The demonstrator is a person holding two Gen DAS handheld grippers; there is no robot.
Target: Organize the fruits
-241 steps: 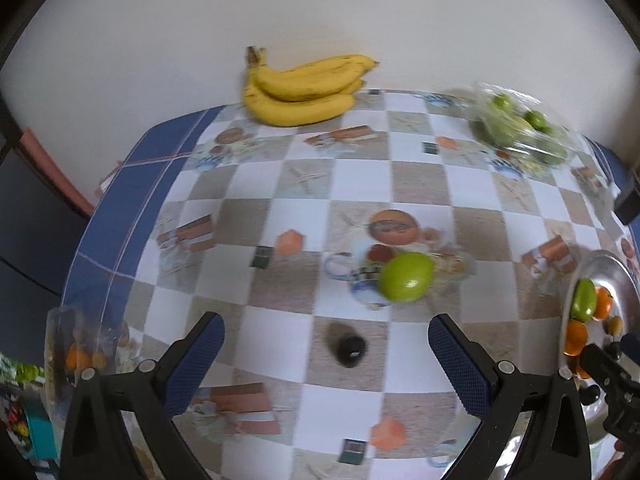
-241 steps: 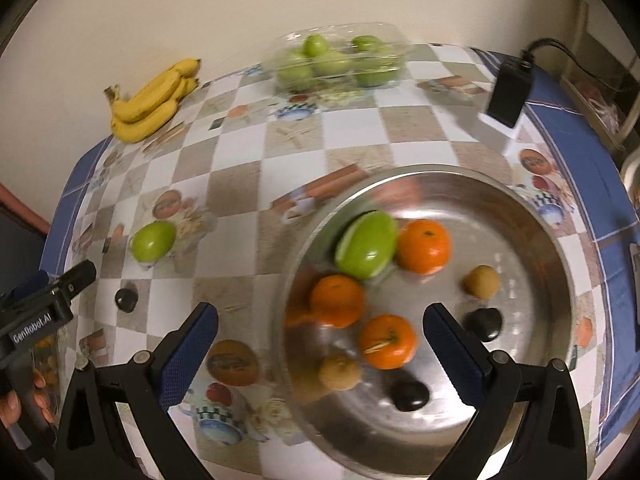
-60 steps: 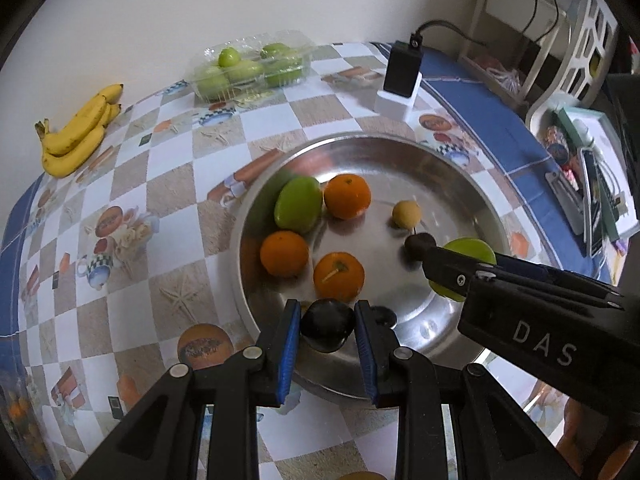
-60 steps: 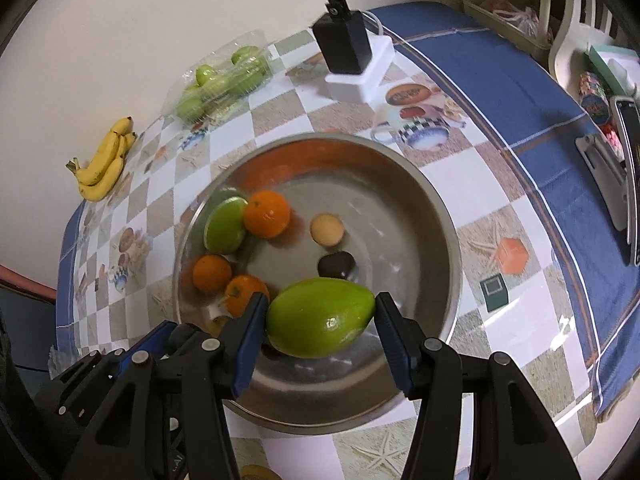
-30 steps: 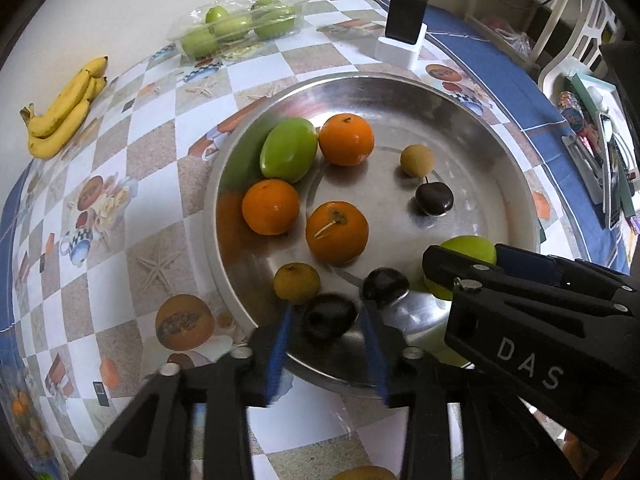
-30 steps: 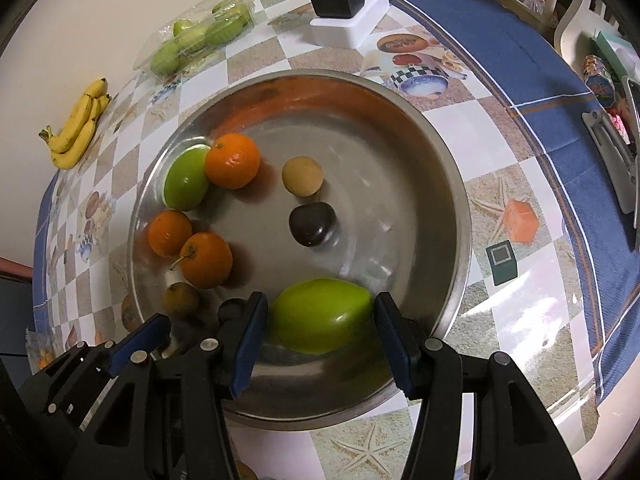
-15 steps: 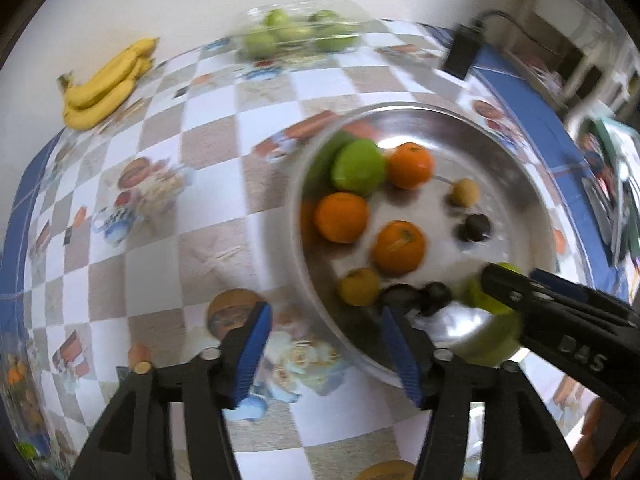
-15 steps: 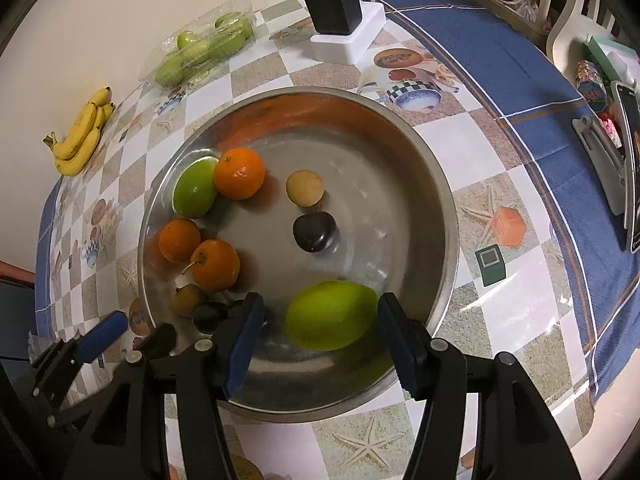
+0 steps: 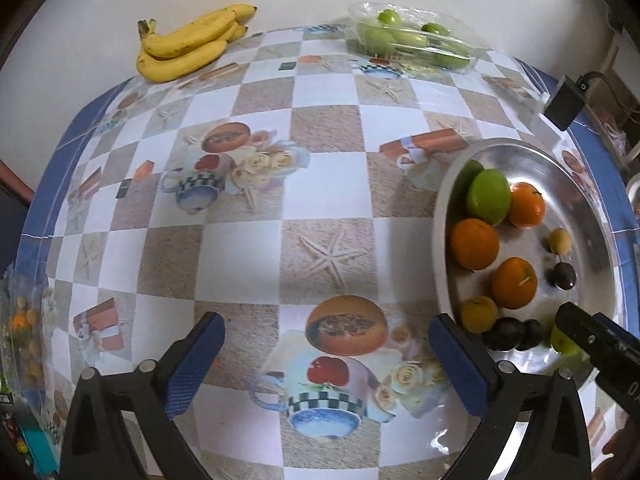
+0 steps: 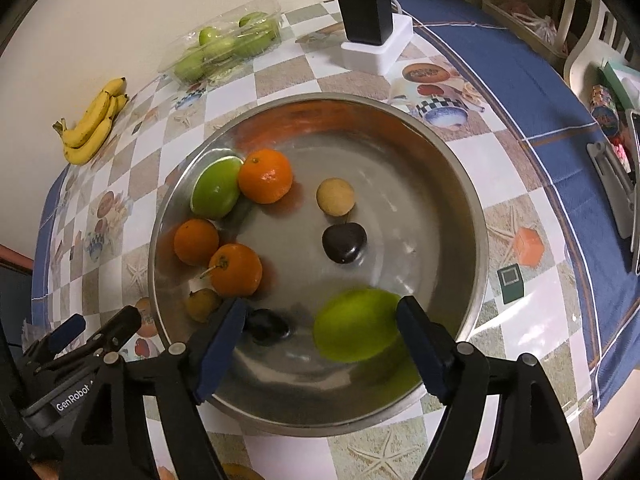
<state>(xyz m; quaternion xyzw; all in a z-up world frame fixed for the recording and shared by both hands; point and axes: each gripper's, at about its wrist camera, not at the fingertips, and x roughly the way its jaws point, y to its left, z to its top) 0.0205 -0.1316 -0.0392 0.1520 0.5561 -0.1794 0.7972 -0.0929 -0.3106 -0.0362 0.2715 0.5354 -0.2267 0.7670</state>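
Right gripper: jaws opening around a blurred green fruit low in the bowl, apparently letting it go there.
Left gripper: jaws opening, nothing between them, over bare bench beside the bowl.
Bowl: oranges, green and dark fruits gathered together.
Left out: bananas, boxed green fruit by the wall.

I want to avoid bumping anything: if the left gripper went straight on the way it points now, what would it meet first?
Probably only the checkered printed tablecloth: nothing lies between the left gripper's opening jaws. The round steel bowl of fruit sits off to its right, though depth is hard to judge.
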